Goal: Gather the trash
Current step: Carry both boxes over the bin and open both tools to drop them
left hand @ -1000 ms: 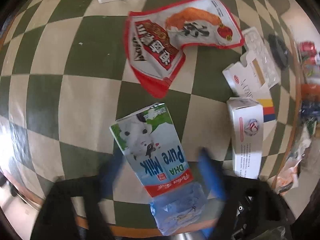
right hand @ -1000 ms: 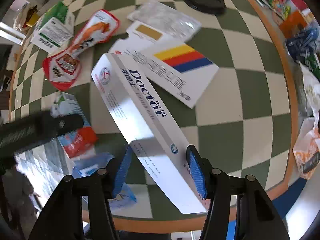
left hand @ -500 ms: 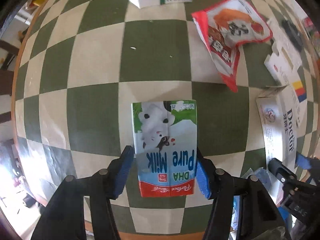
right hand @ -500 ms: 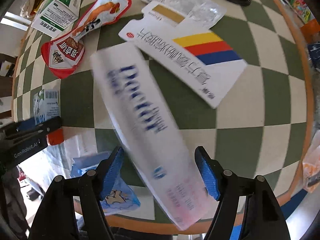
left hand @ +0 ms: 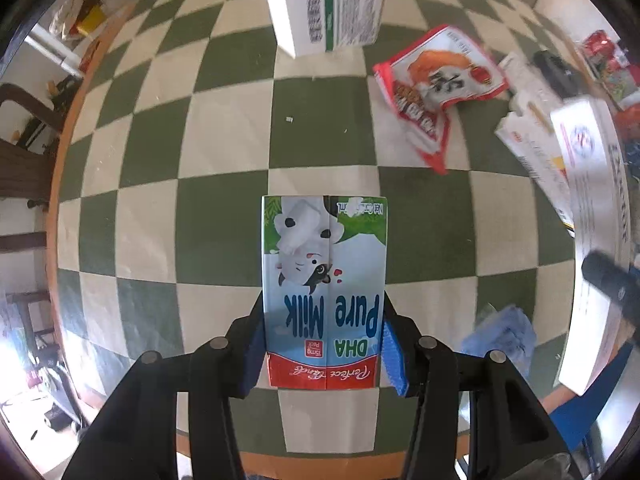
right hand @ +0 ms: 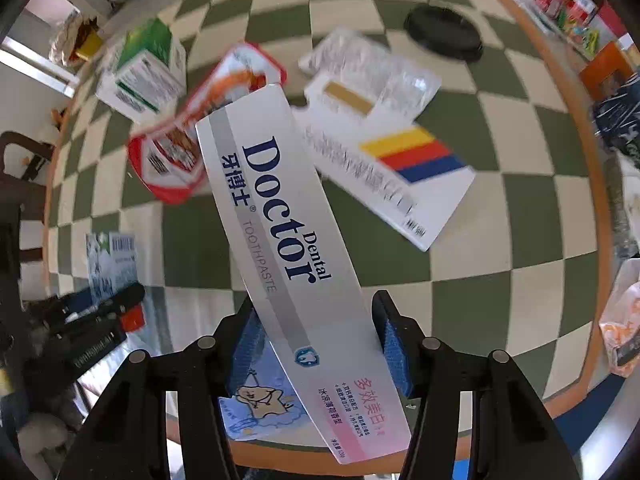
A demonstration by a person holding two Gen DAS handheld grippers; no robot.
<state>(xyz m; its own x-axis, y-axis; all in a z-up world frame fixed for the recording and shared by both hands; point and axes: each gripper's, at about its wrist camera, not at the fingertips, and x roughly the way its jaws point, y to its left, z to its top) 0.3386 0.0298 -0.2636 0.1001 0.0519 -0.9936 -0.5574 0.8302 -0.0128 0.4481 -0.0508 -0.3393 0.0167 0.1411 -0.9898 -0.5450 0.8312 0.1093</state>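
Note:
My left gripper is shut on a blue and white DHA Pure Milk carton, held over the green and cream checkered table. My right gripper is shut on a long white Dental Doctor toothpaste box, lifted and tilted above the table. That box shows at the right edge of the left wrist view. The milk carton shows at the left of the right wrist view.
A red snack bag, a green and white carton, a flat white card with coloured stripes, clear plastic packaging, a black lid and a blue wrapper lie on the table. The orange table rim curves at right.
My left gripper closed on the milk carton and lifted it. My right gripper raised the toothpaste box off the table and swung it.

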